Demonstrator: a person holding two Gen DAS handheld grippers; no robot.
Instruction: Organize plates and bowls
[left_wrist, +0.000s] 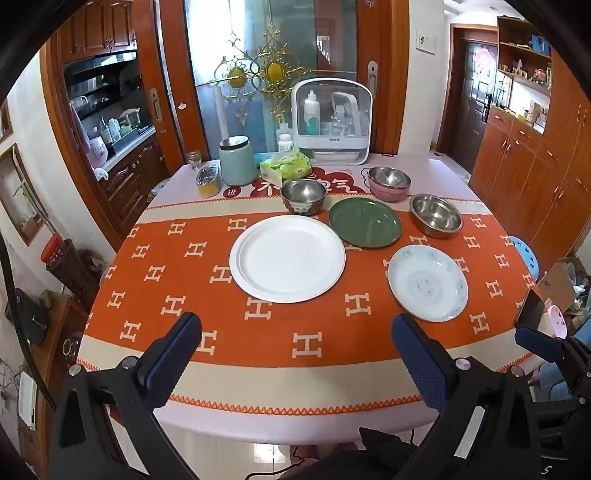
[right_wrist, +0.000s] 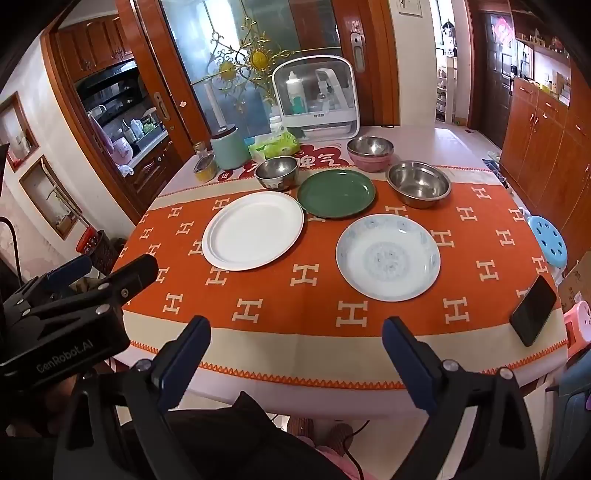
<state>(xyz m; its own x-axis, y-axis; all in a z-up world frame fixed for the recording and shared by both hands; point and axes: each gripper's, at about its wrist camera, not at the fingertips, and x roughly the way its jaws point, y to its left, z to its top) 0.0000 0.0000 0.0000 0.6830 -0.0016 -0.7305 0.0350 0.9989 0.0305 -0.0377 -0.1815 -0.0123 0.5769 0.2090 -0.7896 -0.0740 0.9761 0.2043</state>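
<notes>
hovering off the near edge of the table (left_wrist: 258, 373), both grippers empty, nothing picked yet. left gripper (left_wrist: 295, 354) jaws wide apart, right gripper (right_wrist: 295, 350) jaws wide apart too, neither touching any dish.

dishes all sit on the orange cloth: big white plate (left_wrist: 287, 258) left of centre, green plate (left_wrist: 365, 222) just behind and right of it, rims look close or touching, cannot tell. blue-patterned plate (right_wrist: 388, 257) nearest on the right, apart from the others. small steel bowl (left_wrist: 303, 196) behind the white plate, wide steel bowl (left_wrist: 436, 216) far right, and a steel bowl nested in a pink bowl (left_wrist: 389, 189) at the back.

handling guess: patterned plate looks ceramic, so stiff, heavy-ish, glazed and slippery, chips if dropped. take it by the raised rim, one finger under the lip. white plate looks thin and light, maybe flexes, pinch the rim gently. steel bowls are light, rigid, slick, grab the wall at the rim.

phone (right_wrist: 533, 310) lies near the table's right edge, keep clear.
</notes>
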